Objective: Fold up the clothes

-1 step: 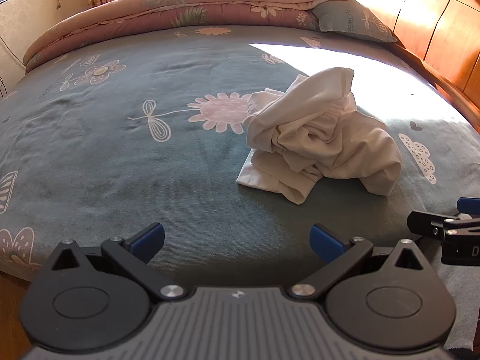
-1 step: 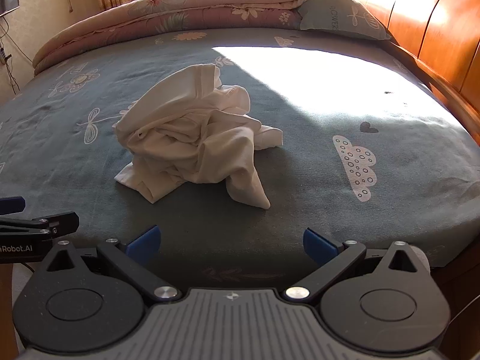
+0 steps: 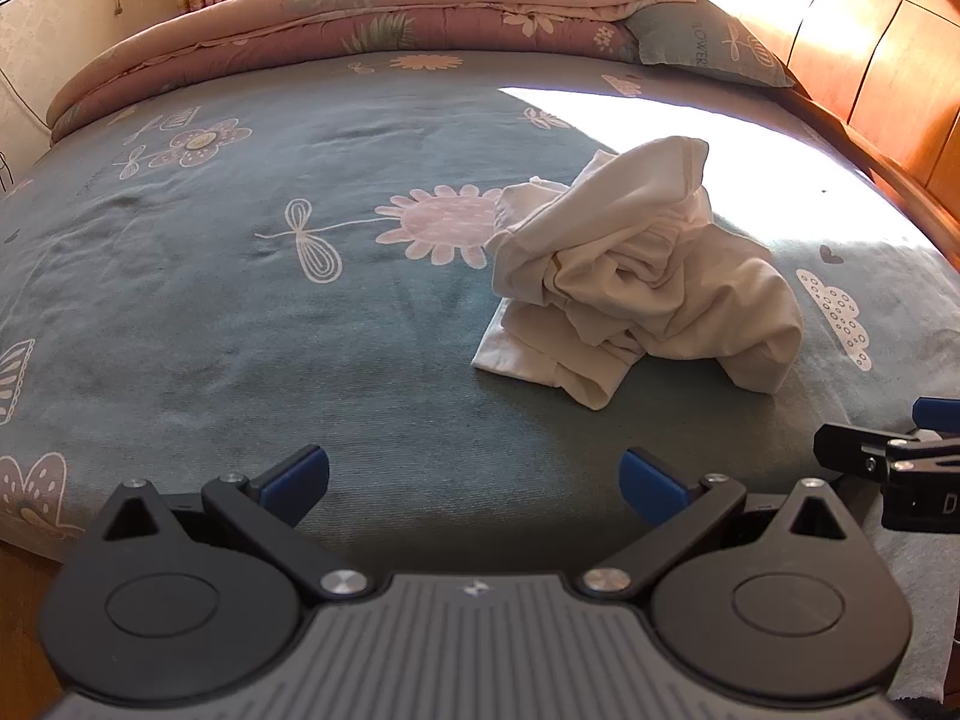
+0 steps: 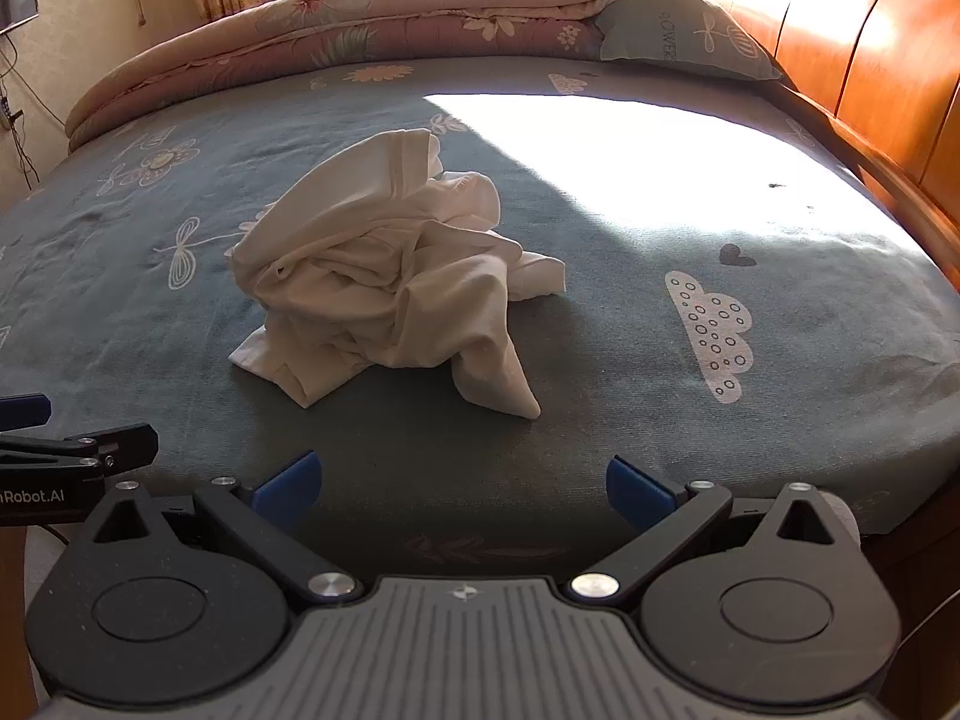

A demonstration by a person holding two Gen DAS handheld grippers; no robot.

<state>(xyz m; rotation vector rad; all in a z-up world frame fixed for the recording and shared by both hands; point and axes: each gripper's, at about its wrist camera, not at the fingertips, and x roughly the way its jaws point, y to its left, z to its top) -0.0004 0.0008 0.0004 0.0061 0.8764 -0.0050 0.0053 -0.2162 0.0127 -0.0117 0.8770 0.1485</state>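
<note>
Left wrist view: crumpled white cotton garment [image 3: 636, 276] lies heaped centre-right on the grey-blue flower-print bed [image 3: 240, 312], untouched. Left tongs [image 3: 474, 477] and right tongs [image 4: 462, 480] both spread apart, empty, at frame bottom. Best approach, prob.: pinch opposite hem corners w/ each, lift, shake flat before folding.

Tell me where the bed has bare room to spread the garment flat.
Bare sheet lies left of the white garment, up to the quilt. The sunlit patch before the headboard is also free. No crowded spot.
</note>
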